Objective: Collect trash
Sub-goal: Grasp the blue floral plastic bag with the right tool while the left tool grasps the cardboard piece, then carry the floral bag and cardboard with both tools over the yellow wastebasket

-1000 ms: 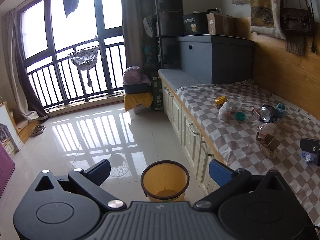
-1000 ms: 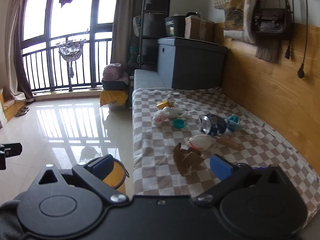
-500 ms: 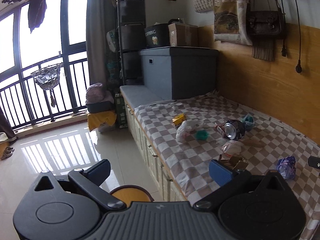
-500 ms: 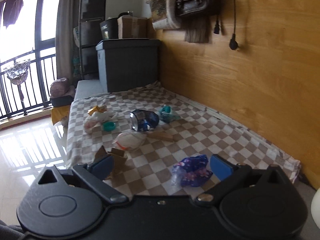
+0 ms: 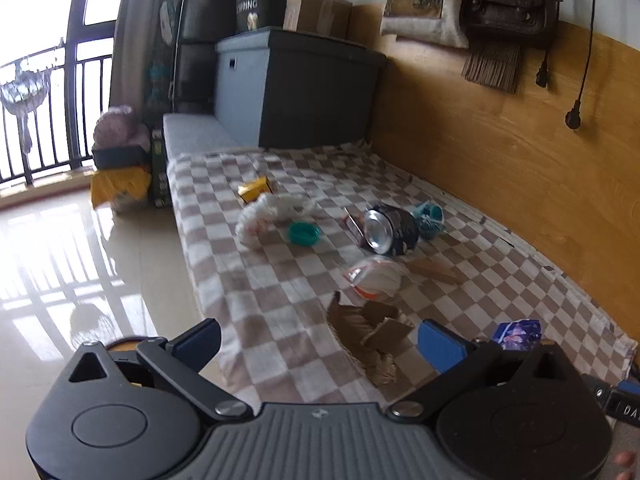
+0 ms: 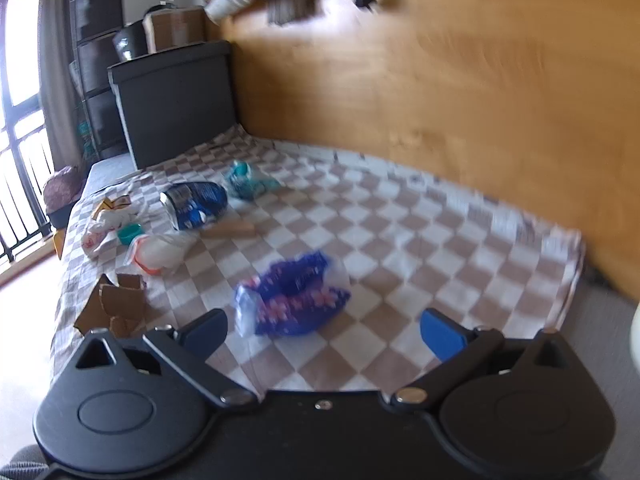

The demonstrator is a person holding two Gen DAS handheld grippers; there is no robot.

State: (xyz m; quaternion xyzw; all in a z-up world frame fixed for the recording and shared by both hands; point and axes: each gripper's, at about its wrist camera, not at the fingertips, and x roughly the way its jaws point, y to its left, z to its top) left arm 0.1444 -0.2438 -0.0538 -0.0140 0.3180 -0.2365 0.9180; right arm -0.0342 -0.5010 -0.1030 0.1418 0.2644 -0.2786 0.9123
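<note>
Trash lies scattered on a checkered blanket [image 5: 280,288] over a bench. In the left wrist view I see torn cardboard [image 5: 372,336], a clear plastic bag [image 5: 376,276], a crushed can [image 5: 390,230], a teal lid [image 5: 304,233], a white bag [image 5: 260,218] and a yellow box [image 5: 254,190]. My left gripper [image 5: 318,340] is open, just short of the cardboard. In the right wrist view a purple wrapper [image 6: 296,296] lies right ahead of my right gripper [image 6: 322,330], which is open and holds nothing. The orange bin's rim [image 5: 124,342] peeks out behind the left finger.
A wooden wall panel [image 5: 500,152] runs along the bench's right side. A grey storage box [image 5: 296,88] stands at the bench's far end. Glossy tiled floor [image 5: 80,264] lies to the left, with balcony railings [image 5: 48,120] beyond. Bags hang on the wall [image 5: 508,4].
Both grippers swung right, from the floor and bin toward the bench. The right one closed in on the purple wrapper; the left now faces the cardboard. Both stayed open.
</note>
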